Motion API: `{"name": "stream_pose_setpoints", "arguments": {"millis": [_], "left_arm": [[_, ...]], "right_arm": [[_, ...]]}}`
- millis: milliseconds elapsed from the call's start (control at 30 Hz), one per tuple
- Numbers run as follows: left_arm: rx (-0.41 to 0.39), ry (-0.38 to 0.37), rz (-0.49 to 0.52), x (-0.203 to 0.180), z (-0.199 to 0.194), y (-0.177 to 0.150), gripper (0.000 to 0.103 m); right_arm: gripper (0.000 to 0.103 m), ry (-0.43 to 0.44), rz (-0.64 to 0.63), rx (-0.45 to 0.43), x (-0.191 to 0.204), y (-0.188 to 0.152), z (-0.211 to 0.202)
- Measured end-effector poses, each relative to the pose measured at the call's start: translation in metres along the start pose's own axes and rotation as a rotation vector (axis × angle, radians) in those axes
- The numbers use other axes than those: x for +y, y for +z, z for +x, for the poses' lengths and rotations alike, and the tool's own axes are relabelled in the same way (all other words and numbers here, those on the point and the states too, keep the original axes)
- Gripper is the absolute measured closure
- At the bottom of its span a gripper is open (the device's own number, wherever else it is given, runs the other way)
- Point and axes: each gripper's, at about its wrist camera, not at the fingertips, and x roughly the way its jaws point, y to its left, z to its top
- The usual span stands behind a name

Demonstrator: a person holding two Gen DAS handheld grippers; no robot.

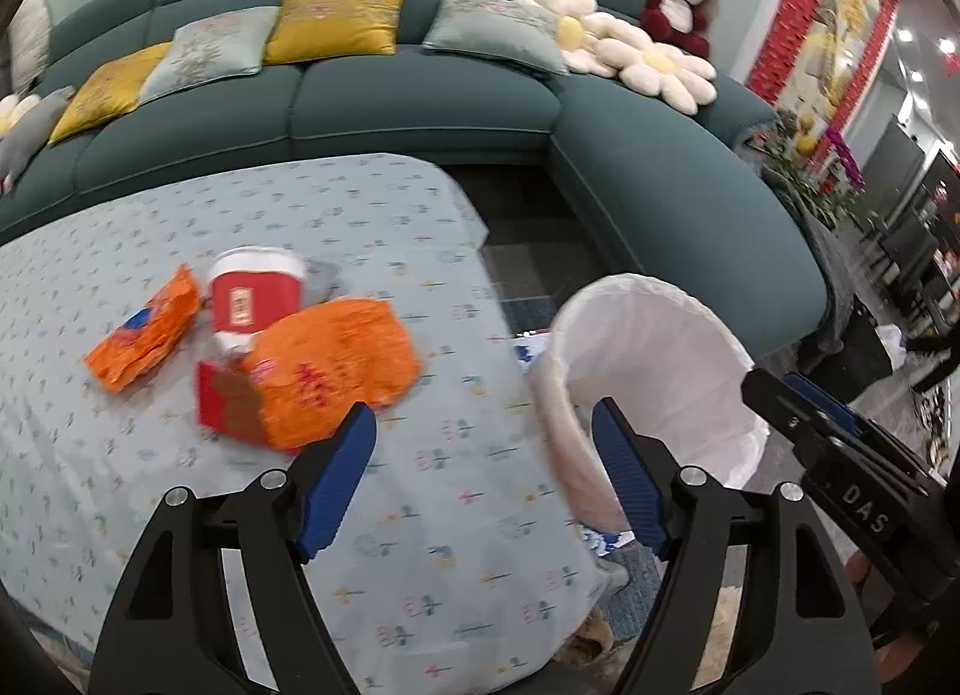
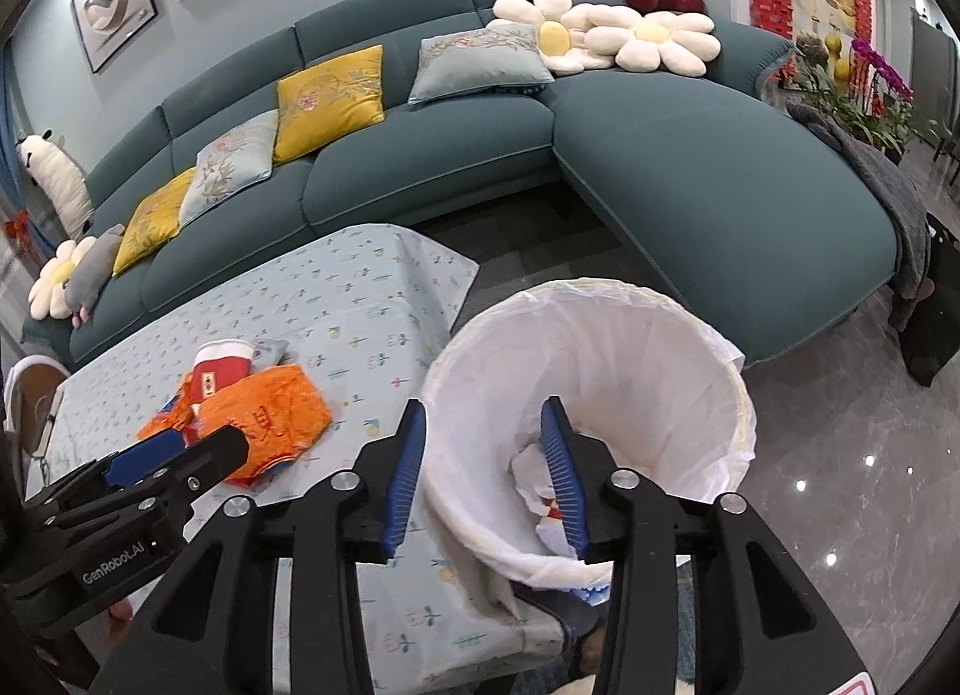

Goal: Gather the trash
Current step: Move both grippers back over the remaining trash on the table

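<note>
From the left wrist, the left gripper [image 1: 483,419] stands open and empty over the table [image 1: 420,515], with the orange wrappers [image 1: 336,371] and red cup [image 1: 255,299] just ahead to its left and the lined bin [image 1: 654,371] to its right. The right wrist view alone looks into that bin [image 2: 630,347], where crumpled trash [image 2: 534,473] lies beneath the right gripper [image 2: 483,419], its jaws parted with nothing between them.
</note>
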Motion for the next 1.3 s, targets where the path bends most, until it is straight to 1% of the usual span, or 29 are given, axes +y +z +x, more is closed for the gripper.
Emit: {"name": "stream_pose_setpoints", "arguments": {"millis": [167, 367, 467, 700, 1067, 1300], "left_arm": [[-0.005, 0.043, -0.049, 0.032, -0.013, -0.008, 0.031], [-0.020, 0.103, -0.093, 0.067, -0.027, -0.017, 0.028], [-0.019, 0.133, -0.117, 0.084, -0.032, -0.023, 0.023], [-0.012, 0.180, -0.180, 0.122, -0.042, -0.038, 0.016], [-0.006, 0.215, -0.223, 0.155, -0.050, -0.051, 0.016], [0.010, 0.238, -0.247, 0.176, -0.046, -0.052, 0.016]], "right_arm": [[0.054, 0.017, -0.031, 0.000, 0.021, -0.005, -0.005], [0.046, 0.038, -0.072, 0.002, 0.052, -0.012, -0.009], [0.042, 0.048, -0.095, 0.006, 0.068, -0.016, -0.009], [0.039, 0.067, -0.144, 0.028, 0.101, -0.027, -0.005], [0.038, 0.098, -0.200, 0.065, 0.140, -0.040, 0.006], [0.038, 0.124, -0.238, 0.096, 0.166, -0.041, 0.024]]}}
